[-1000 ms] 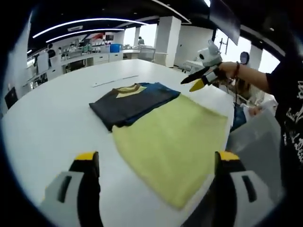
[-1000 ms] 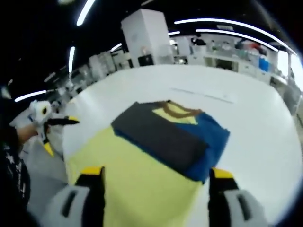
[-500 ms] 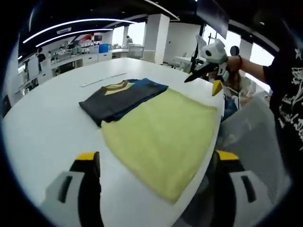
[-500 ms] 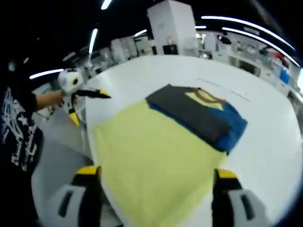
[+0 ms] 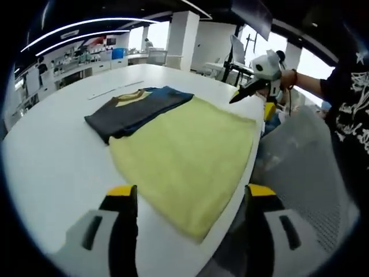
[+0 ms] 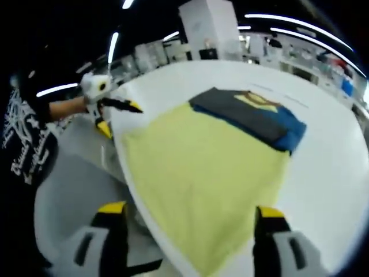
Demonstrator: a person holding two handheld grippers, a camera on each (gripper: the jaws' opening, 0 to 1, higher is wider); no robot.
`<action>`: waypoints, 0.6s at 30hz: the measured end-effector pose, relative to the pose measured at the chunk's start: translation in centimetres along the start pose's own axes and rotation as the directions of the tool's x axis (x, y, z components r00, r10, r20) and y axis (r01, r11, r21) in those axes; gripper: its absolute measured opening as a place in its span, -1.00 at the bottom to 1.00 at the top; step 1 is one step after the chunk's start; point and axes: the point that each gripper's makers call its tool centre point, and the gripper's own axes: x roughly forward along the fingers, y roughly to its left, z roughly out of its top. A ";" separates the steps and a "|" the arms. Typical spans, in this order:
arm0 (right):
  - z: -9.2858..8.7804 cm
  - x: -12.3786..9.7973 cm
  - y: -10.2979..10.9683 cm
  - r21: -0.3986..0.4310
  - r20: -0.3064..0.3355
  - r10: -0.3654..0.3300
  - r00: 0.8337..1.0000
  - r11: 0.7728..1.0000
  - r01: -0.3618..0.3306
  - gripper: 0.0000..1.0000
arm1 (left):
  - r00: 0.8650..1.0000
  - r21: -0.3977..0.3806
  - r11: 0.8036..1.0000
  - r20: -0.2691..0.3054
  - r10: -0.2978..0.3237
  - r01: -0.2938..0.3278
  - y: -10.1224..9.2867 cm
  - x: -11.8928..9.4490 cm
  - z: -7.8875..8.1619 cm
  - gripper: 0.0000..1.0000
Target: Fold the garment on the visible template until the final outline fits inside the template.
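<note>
A folded garment, dark grey and blue with a yellow collar, lies flat on the far end of a large yellow template sheet, overlapping its far edge. My left gripper is open and hovers above the near corner of the sheet, holding nothing. My right gripper is in the air over the table's right edge, jaws spread. In the right gripper view the garment lies at the far end of the sheet. There my right gripper is open over the near edge, and my left gripper is at the left.
The white round table ends just under both grippers, and the sheet reaches its rim. A person in a black printed shirt stands at that edge. A thin strip lies on the table beyond the garment. Lab benches line the background.
Both views have drawn back toward the table's edge, so more of the yellow sheet shows. The left jaws stand slightly closer together. The garment and sheet have not moved.
</note>
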 end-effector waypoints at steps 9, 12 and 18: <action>-2.4 -0.1 0.0 -0.095 -0.025 -0.050 0.998 0.994 0.048 0.50 | 0.998 0.073 0.997 -0.058 -0.034 0.038 -0.7 0.4 -1.3 0.06; -3.3 0.1 -0.5 -0.114 -0.048 -0.061 0.997 0.992 0.055 0.43 | 0.996 0.087 0.995 -0.081 -0.045 0.052 -1.0 0.6 -1.9 -0.02; -4.5 -0.2 -0.9 -0.134 -0.075 -0.065 0.995 0.989 0.055 0.21 | 0.990 0.123 0.990 -0.130 -0.051 0.067 -1.2 0.9 -3.1 -0.14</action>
